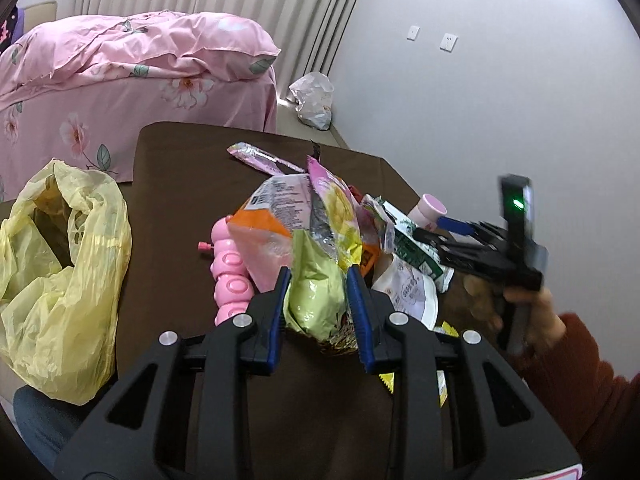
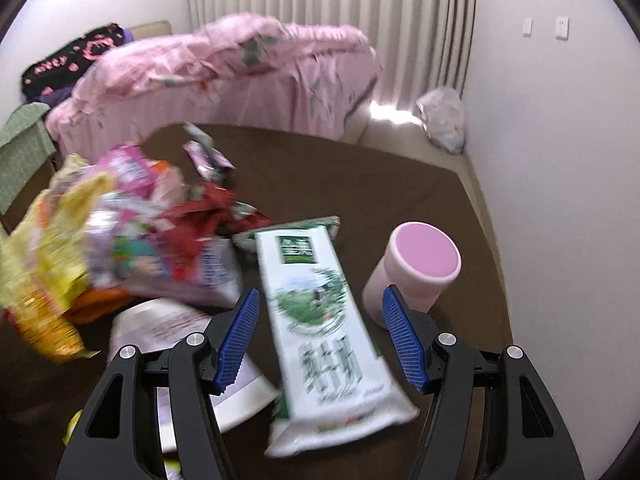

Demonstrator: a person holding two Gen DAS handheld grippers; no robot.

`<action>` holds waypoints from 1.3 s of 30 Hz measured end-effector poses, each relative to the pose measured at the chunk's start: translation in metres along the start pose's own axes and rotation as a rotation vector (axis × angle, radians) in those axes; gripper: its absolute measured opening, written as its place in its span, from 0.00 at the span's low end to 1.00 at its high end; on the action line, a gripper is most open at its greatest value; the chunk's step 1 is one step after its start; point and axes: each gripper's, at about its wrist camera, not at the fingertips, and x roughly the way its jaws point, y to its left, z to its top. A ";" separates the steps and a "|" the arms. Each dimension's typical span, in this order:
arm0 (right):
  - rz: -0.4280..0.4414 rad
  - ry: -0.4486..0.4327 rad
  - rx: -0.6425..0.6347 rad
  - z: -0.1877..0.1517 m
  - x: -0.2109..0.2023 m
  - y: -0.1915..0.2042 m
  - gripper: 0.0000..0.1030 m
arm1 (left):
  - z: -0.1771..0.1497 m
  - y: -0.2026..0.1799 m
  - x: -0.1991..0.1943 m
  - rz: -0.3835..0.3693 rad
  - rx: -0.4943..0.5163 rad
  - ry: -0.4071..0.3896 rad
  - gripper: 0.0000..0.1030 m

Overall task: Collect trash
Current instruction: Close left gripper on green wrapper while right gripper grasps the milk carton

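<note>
Black left gripper [image 1: 316, 296] with blue pads is clamped on a crumpled light-green foil snack wrapper [image 1: 316, 300], both pads pressing its sides; wrapper's long axis runs away from the camera, top end leaning toward the far table edge, over the brown tablecloth [image 1: 180, 184]. Far left: open yellow plastic bag [image 1: 60, 272] slumped at the table's left side. Just left of the grip: pink plastic ridged toy [image 1: 230, 276], lying lengthwise. Behind: pile of orange, pink and silver wrappers [image 1: 296, 208]. Right: black right gripper [image 2: 320, 336], jaws wide apart, gripping nothing; between them, not touched by the pads as far as the blur shows, lies a white-and-green printed flat pouch [image 2: 320, 320], long axis pointing away from the camera, slightly leftward at the far end. Just right: pink-topped round plastic cup [image 2: 420, 264], tilted, beside the right pad.
</note>
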 end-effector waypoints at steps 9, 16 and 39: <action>0.058 0.038 0.028 -0.039 -0.022 0.005 0.49 | -0.009 0.008 -0.003 0.018 -0.027 -0.007 0.27; 0.034 0.071 -0.013 -0.089 -0.069 0.018 0.48 | -0.014 0.006 -0.008 0.017 -0.021 -0.024 0.27; 0.041 -0.016 0.025 -0.029 -0.077 0.010 0.52 | -0.012 0.003 -0.024 0.045 -0.008 -0.068 0.27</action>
